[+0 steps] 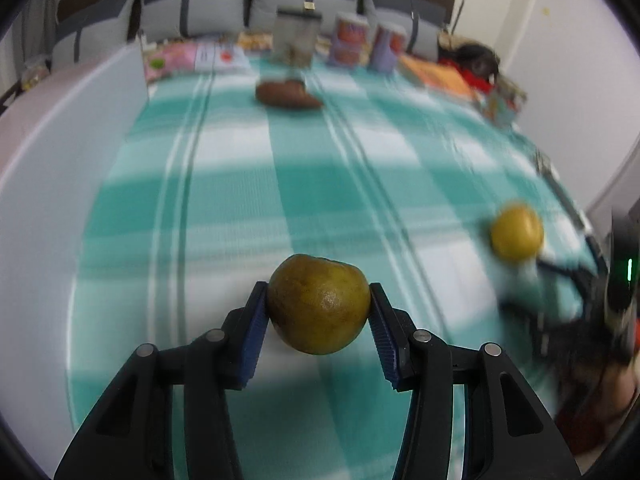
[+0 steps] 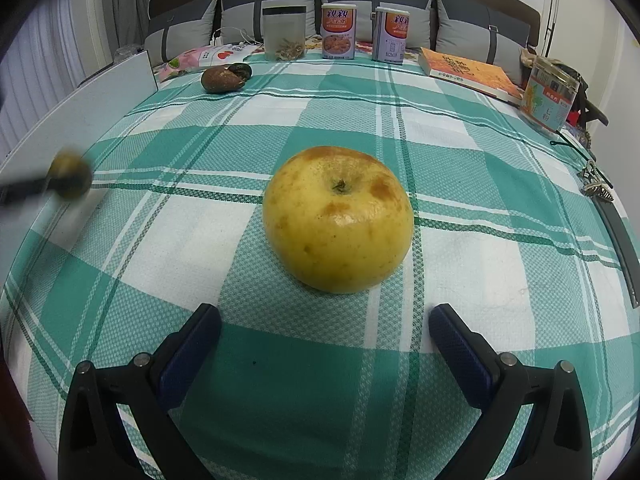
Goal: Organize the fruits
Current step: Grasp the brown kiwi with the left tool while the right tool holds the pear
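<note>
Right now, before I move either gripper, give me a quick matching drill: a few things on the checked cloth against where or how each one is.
Things:
1. greenish-brown citrus
2. yellow apple
3. brown fruits
4. orange book

States:
A. lying flat at the far right of the cloth
B. clamped between the left gripper's blue pads
C. resting on the cloth just ahead of the right gripper's open jaws
D. together at the far left, near the clear jar

Pairs: 1-B, 2-C, 3-D, 4-A

I am seeing the left gripper (image 2: 24,190) only as a blurry dark streak, and the far cans (image 1: 352,40) are looking too fuzzy to read.
</note>
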